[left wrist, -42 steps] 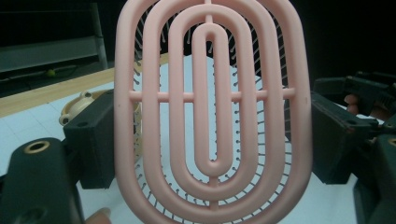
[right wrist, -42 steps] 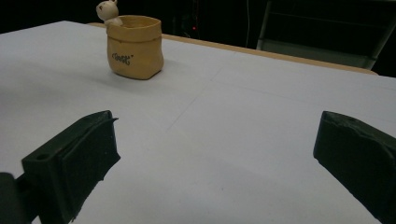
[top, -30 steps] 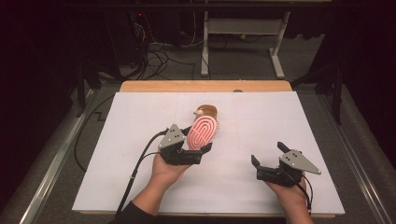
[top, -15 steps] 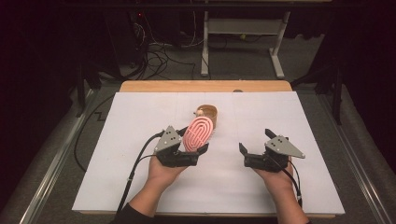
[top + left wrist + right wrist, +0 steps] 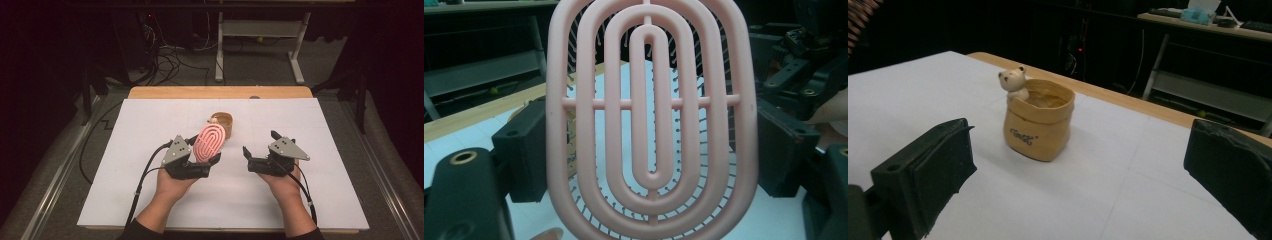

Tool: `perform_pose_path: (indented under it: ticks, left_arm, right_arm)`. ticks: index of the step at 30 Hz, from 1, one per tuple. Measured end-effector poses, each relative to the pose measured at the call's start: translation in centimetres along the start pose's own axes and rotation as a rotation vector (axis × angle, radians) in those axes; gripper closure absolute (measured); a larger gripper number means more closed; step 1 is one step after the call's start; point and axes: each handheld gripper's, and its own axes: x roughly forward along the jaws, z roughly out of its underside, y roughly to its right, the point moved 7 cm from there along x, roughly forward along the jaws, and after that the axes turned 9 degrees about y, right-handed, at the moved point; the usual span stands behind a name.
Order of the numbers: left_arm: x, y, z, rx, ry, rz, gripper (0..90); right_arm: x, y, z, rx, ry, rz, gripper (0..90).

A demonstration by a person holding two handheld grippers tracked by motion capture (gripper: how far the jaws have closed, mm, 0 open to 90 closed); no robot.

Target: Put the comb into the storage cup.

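Bristles of our pink brush [image 5: 210,142] partly hide the pot [image 5: 223,123]; our left tongs [image 5: 202,167] clamp the brush upright, our right tongs [image 5: 260,150] gape empty, level.

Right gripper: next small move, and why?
Probably ease the right gripper forward toward the tan pot and straddle it. Its jaws stand open and empty, aimed at the pot, which sits upright on the white table, apart from them. The left gripper is shut on the pink brush, so steadying the pot looks sensible.
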Motion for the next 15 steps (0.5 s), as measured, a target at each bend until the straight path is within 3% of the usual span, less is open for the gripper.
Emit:
perform_pose_path:
  ticks: [8, 15]
  left_arm:
    - [0.2, 0.5, 0.4, 0.022, -0.008, -0.006, 18.1]
    - [0.5, 1.4, 0.7, 0.036, -0.018, 0.010, 18.1]
  right_arm:
    - [-1.2, -0.9, 1.1, 0.012, -0.016, -0.029, 0.0]
    - [-2.0, -0.5, 1.2, 0.048, -0.020, -0.033, 0.0]
